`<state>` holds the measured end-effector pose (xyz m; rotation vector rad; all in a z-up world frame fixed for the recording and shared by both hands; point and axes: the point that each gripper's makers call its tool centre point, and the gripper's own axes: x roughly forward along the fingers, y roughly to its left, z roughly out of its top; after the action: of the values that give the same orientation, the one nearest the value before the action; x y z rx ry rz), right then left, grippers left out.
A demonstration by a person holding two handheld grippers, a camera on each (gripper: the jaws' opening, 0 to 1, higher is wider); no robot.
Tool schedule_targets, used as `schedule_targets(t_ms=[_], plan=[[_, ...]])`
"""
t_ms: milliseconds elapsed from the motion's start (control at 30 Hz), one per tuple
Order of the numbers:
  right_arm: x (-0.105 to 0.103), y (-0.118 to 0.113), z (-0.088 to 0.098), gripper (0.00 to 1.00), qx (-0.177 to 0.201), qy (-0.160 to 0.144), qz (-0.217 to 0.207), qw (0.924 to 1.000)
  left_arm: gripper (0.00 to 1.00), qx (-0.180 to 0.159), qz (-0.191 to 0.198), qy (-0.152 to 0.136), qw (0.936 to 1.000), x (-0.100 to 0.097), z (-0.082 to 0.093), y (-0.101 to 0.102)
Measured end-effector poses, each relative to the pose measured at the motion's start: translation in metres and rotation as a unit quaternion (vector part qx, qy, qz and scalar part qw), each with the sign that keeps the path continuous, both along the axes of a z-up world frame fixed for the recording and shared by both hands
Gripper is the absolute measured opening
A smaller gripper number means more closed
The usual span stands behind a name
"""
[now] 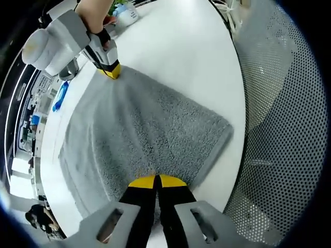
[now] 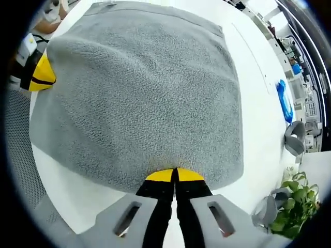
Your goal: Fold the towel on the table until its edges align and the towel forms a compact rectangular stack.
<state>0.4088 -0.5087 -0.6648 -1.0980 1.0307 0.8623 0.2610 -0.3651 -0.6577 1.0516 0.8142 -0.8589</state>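
While the grey towel (image 1: pixel 150 139) is lying spread across the white table (image 1: pixel 181 46) in the middle of the left gripper view, the left gripper (image 1: pixel 156 181) is pinching its near edge at the bottom centre, jaws closed on the cloth. At the upper left of that frame, the right gripper (image 1: pixel 111 70) is clamping the far corner. In the right gripper view its yellow tips are meeting on the towel's edge at the bottom centre, and a blue object (image 2: pixel 283 101) is lying at the right, a green plant (image 2: pixel 300 199) at the lower right.
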Motion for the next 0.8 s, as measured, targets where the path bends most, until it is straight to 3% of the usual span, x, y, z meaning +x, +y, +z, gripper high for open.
schedule_targets(t_ms=[500, 667, 800], plan=[[-0.011, -0.006, 0.001, 0.00, 0.083, 0.020, -0.030, 0.9959, 0.01, -0.026, 0.051, 0.012, 0.9983, 0.008, 0.000, 0.011], [-0.017, -0.009, 0.002, 0.00, 0.132, 0.009, -0.052, 0.9899, 0.01, -0.032, 0.056, 0.012, 0.9979, 0.010, 0.000, 0.014], [-0.025, -0.012, 0.002, 0.00, 0.143, -0.006, -0.051, 0.9883, 0.01, -0.037, 0.053, 0.013, 0.9978, 0.010, 0.000, 0.015]])
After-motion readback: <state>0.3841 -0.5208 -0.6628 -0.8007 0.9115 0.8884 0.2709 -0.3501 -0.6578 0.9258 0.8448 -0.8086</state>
